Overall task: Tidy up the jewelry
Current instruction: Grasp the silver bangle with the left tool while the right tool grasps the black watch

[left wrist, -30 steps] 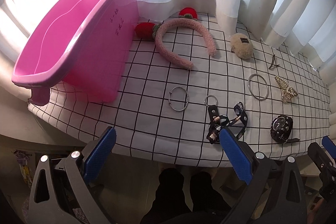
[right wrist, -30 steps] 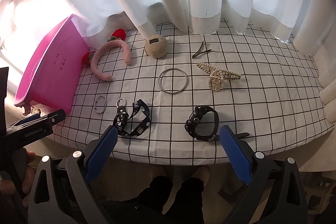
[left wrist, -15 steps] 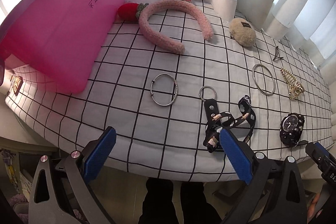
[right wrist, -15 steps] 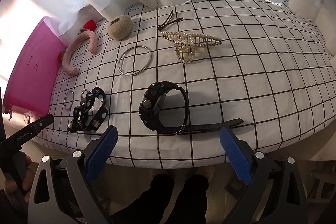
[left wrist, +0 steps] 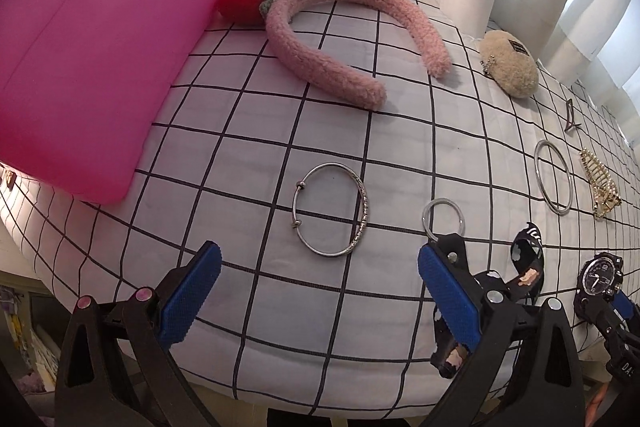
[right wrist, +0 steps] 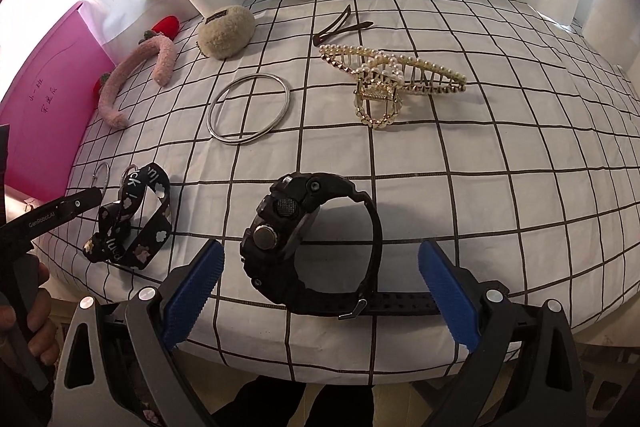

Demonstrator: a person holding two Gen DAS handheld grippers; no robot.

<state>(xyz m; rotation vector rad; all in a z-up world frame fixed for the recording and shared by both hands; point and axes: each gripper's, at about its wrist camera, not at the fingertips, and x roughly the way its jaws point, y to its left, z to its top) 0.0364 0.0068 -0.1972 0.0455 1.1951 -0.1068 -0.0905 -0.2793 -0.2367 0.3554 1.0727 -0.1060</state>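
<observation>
- Between the blue pads of the right claw (right wrist: 318, 297), spread wide and grasping nothing, lies the black watch (right wrist: 308, 247), on its side near the front edge of the bench (right wrist: 500, 187), its strap tail running toward the right pad.
- The watch looks the heaviest piece here: a chunky, stiff case with a rubbery, pliant strap. I judge the case the surest hold, pads on its flat sides; the loop would flex and the tail would dangle.
- Left of the watch, the printed black lanyard (right wrist: 132, 223) is soft and limp, likely to trail if lifted.
- Further left of the watch, the thin silver bangle (left wrist: 332, 209) lies flat before the left claw (left wrist: 318, 297), also released; light, hard and slippery, best pinched across its rim.
- Behind the watch sit the large steel ring (right wrist: 249, 114) and pearl hair claw-clip (right wrist: 394, 83), which seems fragile.
- Far left of the watch stands the pink bin (left wrist: 80, 67), probably the destination.
</observation>
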